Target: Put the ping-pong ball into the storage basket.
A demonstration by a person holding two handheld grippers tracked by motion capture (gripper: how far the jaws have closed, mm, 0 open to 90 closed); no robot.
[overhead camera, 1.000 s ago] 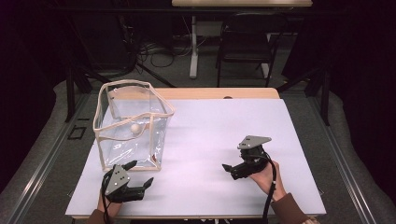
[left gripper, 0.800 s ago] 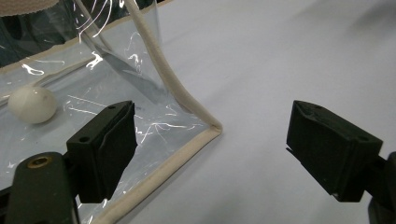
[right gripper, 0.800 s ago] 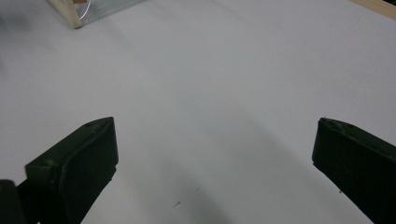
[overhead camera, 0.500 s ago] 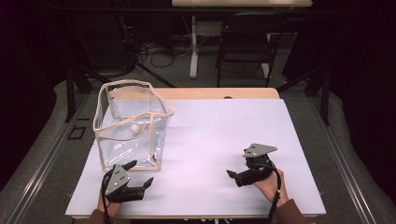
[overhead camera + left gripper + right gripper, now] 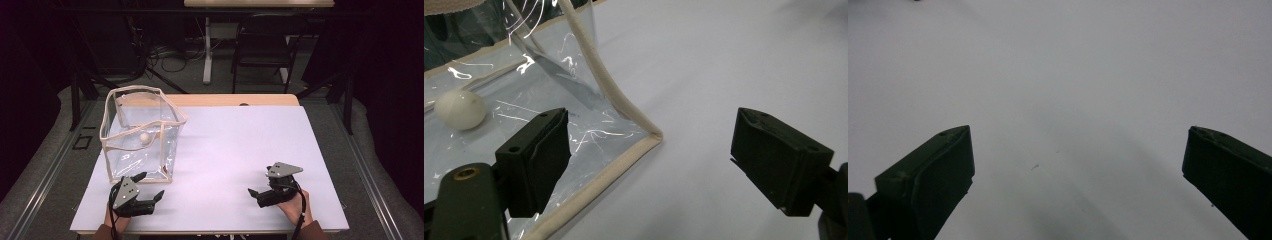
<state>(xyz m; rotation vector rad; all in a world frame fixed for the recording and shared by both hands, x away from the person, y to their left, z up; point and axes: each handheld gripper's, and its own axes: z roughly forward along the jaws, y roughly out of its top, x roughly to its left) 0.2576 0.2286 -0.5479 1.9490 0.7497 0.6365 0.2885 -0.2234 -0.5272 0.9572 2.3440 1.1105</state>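
Note:
A clear plastic bag [image 5: 142, 132] with beige trim stands open on the left of the white table [image 5: 240, 145]. Inside it lies a small white ball [image 5: 144, 138]. My left gripper [image 5: 151, 185] rests just in front of the bag's near side, open and holding nothing. In the left gripper view the bag's bottom corner [image 5: 646, 136] lies ahead between the jaws of the left gripper [image 5: 649, 150], and the ball [image 5: 460, 109] shows through the clear wall at the left. My right gripper [image 5: 258, 184] sits open at the near right, above bare table in its own view [image 5: 1078, 160].
The table's wooden far edge [image 5: 235, 100] shows beyond the white sheet. A dark chair [image 5: 260, 55] and loose cables [image 5: 165, 50] are on the floor behind the table. Hands hold both grippers at the near edge.
My right gripper has drawn back toward the near edge and a little to the right. The left gripper, bag and ball have not moved.

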